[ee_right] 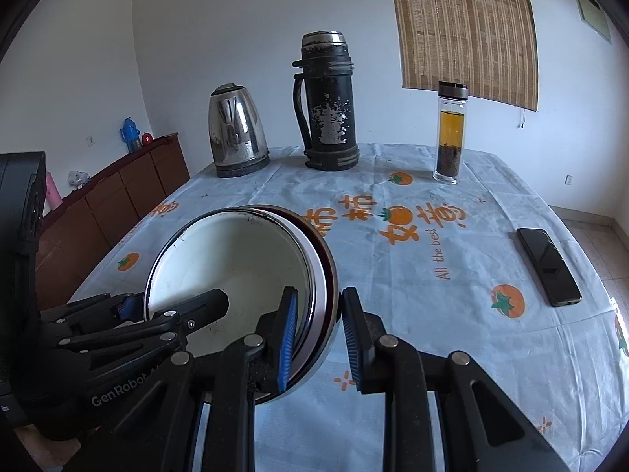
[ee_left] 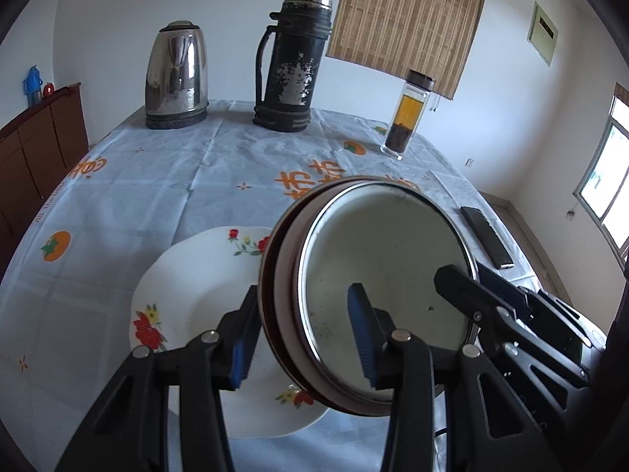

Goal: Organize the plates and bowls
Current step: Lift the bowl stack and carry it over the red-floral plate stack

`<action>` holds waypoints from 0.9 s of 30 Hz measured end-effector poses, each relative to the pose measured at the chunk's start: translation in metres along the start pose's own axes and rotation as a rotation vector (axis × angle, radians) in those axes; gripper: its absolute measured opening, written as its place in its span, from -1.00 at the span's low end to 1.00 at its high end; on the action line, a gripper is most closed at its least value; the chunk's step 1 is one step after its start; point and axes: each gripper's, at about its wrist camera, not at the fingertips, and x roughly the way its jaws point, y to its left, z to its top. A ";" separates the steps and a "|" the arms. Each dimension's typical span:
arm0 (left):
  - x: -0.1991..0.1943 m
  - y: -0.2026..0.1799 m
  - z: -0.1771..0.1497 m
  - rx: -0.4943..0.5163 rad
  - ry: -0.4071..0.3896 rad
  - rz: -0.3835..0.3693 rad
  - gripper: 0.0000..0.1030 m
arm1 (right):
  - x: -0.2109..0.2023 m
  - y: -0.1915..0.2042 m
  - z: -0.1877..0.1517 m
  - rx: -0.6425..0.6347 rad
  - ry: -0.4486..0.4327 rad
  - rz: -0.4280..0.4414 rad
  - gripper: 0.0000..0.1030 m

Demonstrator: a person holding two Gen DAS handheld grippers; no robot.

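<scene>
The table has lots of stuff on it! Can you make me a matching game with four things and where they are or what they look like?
Things:
1. kettle
2. glass bottle
3. phone
4. flowered plate

Descriptions:
A. lying flat and black near the table's edge
B. shiny silver, standing at the far end
C. white with red flowers, under the lifted bowls
D. holds yellow tea with dark leaves at the bottom

Pairs: 1-B, 2-D, 3-A, 4-C

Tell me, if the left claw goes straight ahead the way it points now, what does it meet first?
Probably the flowered white plate on the table, lying just beyond and below the left claw, which grips the stacked bowls by their rim. Depth is uncertain, so it may pass above the plate and meet the tablecloth.
</scene>
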 end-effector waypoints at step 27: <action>-0.005 0.057 -0.002 -0.056 0.020 0.064 -0.20 | 0.024 0.057 0.006 -0.065 0.050 0.070 -0.52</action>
